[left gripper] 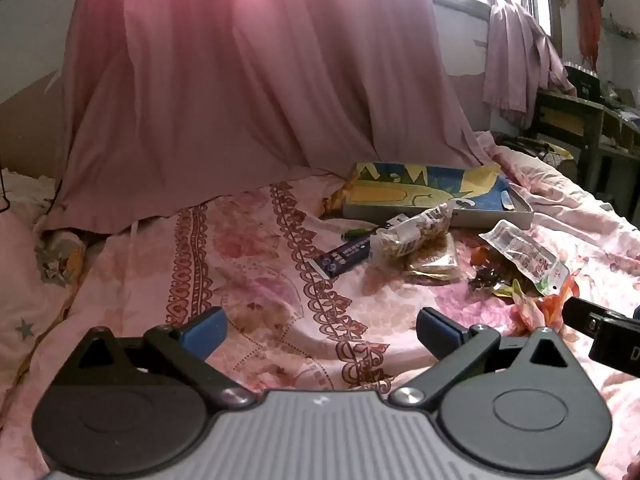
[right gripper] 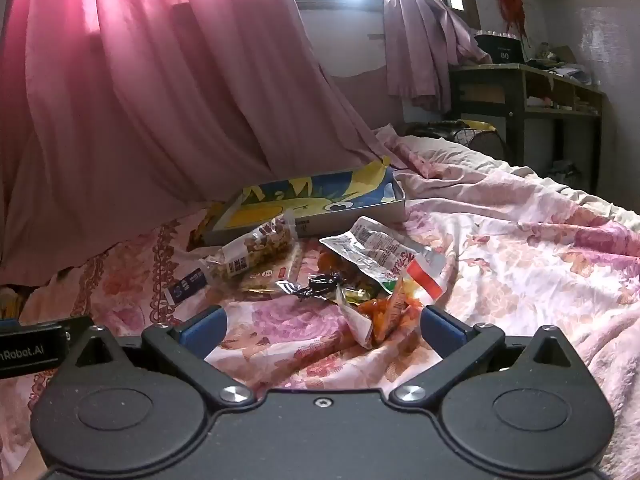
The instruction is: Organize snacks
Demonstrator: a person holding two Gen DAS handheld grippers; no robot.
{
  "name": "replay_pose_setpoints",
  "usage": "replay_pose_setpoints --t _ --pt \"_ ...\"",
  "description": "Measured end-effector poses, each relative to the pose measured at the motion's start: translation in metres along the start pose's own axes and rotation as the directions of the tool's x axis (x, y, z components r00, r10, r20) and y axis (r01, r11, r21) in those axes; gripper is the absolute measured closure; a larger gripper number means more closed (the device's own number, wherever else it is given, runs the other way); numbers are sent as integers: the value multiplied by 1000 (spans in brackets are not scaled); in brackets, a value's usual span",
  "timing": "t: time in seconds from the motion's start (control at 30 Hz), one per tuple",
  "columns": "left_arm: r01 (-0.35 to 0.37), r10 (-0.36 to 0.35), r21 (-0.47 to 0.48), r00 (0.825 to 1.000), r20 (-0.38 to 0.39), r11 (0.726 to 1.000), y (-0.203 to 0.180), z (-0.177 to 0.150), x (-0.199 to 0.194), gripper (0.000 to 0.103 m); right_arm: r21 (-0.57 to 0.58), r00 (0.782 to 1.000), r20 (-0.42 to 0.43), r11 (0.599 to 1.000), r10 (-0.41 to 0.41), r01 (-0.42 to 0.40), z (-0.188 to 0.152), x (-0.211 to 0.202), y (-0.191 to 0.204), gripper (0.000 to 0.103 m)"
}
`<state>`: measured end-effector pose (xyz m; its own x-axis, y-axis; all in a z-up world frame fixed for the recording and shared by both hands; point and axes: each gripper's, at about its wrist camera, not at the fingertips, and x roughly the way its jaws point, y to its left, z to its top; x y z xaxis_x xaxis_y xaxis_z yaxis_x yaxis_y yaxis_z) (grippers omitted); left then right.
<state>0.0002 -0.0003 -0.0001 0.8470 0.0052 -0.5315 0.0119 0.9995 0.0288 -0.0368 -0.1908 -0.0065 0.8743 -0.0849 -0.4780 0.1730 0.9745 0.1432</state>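
A heap of snack packets lies on a pink floral bedspread (left gripper: 256,280). A clear bag of nut bars (left gripper: 412,232) (right gripper: 256,252), a dark blue packet (left gripper: 344,256) (right gripper: 188,286), a white and red packet (left gripper: 524,256) (right gripper: 384,252) and small orange packets (right gripper: 392,308) are in it. Behind them sits a shallow box with a blue and yellow picture (left gripper: 436,196) (right gripper: 320,200). My left gripper (left gripper: 320,332) is open and empty, short of the heap. My right gripper (right gripper: 320,328) is open, with the orange packets between its blue fingertips (right gripper: 440,328). The right gripper's body shows in the left wrist view (left gripper: 600,328).
A pink curtain (left gripper: 248,80) (right gripper: 140,92) hangs behind the bed. A dark desk with clutter (left gripper: 580,120) (right gripper: 528,92) stands at the far right under a window. A pillow with a star (left gripper: 24,320) lies at the left.
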Motion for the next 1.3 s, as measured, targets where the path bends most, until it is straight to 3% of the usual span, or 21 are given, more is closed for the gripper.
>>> replay_pose_setpoints --t 1.3 --pt "5 -5 -6 1000 3 1000 0 0 0 0 9 1000 -16 1000 2 -2 1 2 -1 1"
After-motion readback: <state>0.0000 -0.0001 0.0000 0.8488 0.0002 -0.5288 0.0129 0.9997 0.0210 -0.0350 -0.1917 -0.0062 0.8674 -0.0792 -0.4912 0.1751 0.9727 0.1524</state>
